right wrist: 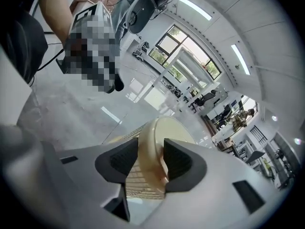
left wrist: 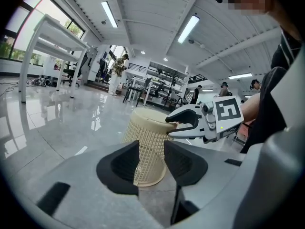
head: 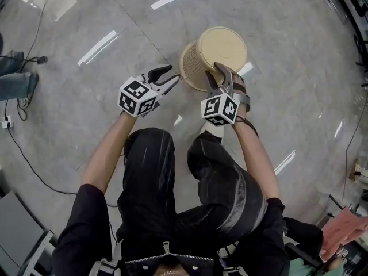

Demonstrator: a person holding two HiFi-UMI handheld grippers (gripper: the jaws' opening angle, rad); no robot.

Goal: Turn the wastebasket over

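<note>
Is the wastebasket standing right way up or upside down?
Upside down: the wastebasket has its solid base facing up and its wider rim resting on the floor.

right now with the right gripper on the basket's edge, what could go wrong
The right gripper pinches the upside-down wastebasket only by the thin edge of its base. That smooth rim could slip out as it tips. The left gripper stands open, clear of the mesh wall, so nothing steadies the basket, and it could roll off across the glossy floor.
</note>
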